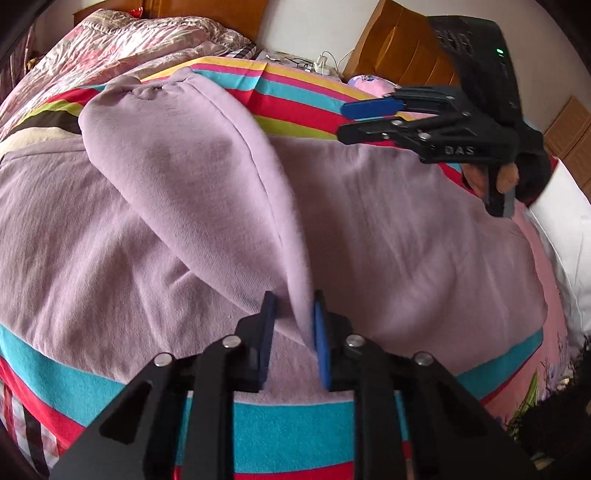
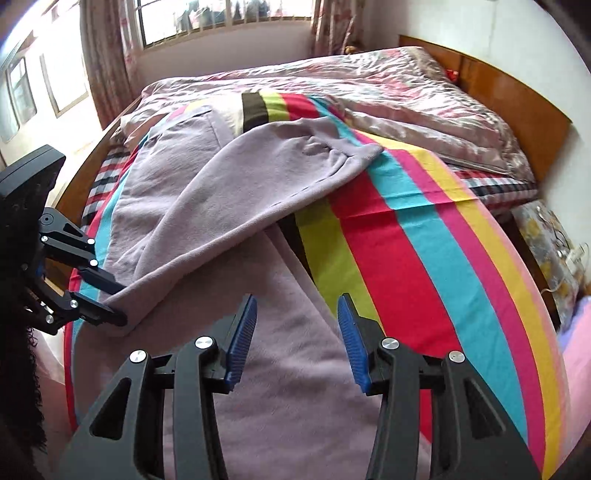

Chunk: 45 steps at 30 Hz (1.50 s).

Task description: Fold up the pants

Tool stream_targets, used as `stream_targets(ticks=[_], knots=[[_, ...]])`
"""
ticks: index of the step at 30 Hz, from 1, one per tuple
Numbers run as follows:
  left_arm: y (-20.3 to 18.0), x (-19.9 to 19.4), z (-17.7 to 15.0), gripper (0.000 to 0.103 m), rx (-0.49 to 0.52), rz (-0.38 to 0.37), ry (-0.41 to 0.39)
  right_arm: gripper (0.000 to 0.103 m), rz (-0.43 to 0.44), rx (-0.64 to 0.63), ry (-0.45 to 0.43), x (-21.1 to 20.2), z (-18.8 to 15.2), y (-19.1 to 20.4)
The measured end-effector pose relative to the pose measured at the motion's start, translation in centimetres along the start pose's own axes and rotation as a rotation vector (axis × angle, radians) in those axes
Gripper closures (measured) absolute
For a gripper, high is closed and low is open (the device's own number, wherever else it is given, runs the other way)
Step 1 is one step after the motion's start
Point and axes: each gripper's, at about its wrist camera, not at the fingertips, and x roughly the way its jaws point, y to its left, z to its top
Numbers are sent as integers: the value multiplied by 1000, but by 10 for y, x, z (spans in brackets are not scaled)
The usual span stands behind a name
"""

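Lilac sweatpants (image 1: 207,206) lie spread on a striped blanket (image 1: 295,421) on the bed. One leg (image 1: 177,158) is lifted and folded back over the rest, its cuff toward the far side. My left gripper (image 1: 293,336) is shut on the edge of that leg; cloth runs between its blue pads. In the right wrist view the left gripper (image 2: 118,306) pinches the same leg (image 2: 236,192) at the left. My right gripper (image 2: 297,336) is open and empty above the flat part of the pants (image 2: 280,387); it shows at the upper right in the left wrist view (image 1: 345,120).
A pink floral quilt (image 2: 388,85) is heaped at the bed's far side by a wooden headboard (image 2: 517,92). A bedside stand with cables (image 2: 554,251) is at the right. A white pillow (image 1: 569,243) lies at the right edge. A window (image 2: 221,18) is beyond.
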Motion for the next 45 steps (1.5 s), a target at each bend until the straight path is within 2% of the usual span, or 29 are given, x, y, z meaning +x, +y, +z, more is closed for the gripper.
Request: stream_targets(ticks=[3, 6, 8, 9, 12, 14, 17, 23, 26, 28, 29, 31, 32, 33, 35, 36, 38, 40, 43, 45], knots=[[9, -2, -6, 90, -30, -21, 3, 71, 64, -46, 55, 20, 4, -5], [15, -3, -8, 90, -62, -39, 4, 74, 102, -76, 113, 38, 4, -8], [16, -3, -10, 90, -70, -41, 6, 77, 121, -77, 106, 40, 3, -8], [17, -3, -11, 90, -69, -40, 5, 82, 118, -81, 98, 39, 2, -7], [16, -5, -12, 90, -70, -39, 0, 97, 60, -124, 54, 31, -3, 4], [12, -9, -11, 94, -65, -43, -18, 98, -1, -162, 20, 18, -4, 15], [6, -20, -9, 96, -41, -40, -60, 100, -50, -144, -63, -3, 4, 15], [10, -12, -12, 96, -55, 4, -48, 103, -174, -58, -36, 25, 1, -4], [15, -7, -18, 95, -78, -3, -39, 103, -213, -15, -9, 43, -4, -11], [15, -9, -19, 93, -71, -3, -47, 103, -224, 43, -24, 39, -5, -16], [16, -12, -19, 88, -73, -7, -57, 103, -210, 78, -47, 32, -5, -17], [20, -18, -18, 80, -87, -27, -78, 86, -220, 116, -84, 14, -3, -14], [21, -21, -16, 65, -97, -31, -94, 63, -203, 123, -107, 4, -2, -8], [24, -27, -14, 51, -109, -32, -118, 50, -172, 122, -138, -5, -2, -1], [31, -39, -10, 40, -131, -38, -165, 48, -153, 107, -161, -16, 1, 17], [36, -46, -6, 28, -145, -39, -186, 48, -172, 109, -152, -17, 3, 24], [47, -55, 8, 15, -169, -27, -216, 48, -137, 191, -145, -15, 7, 23], [58, -58, 34, 12, -178, -26, -225, 49, -109, 314, -144, -9, 9, 13], [73, -49, 91, 11, -190, -7, -232, 49, -136, 473, -171, -6, 2, 7], [76, -29, 131, 11, -186, 13, -160, 49, -95, 545, -202, -9, -6, 15]])
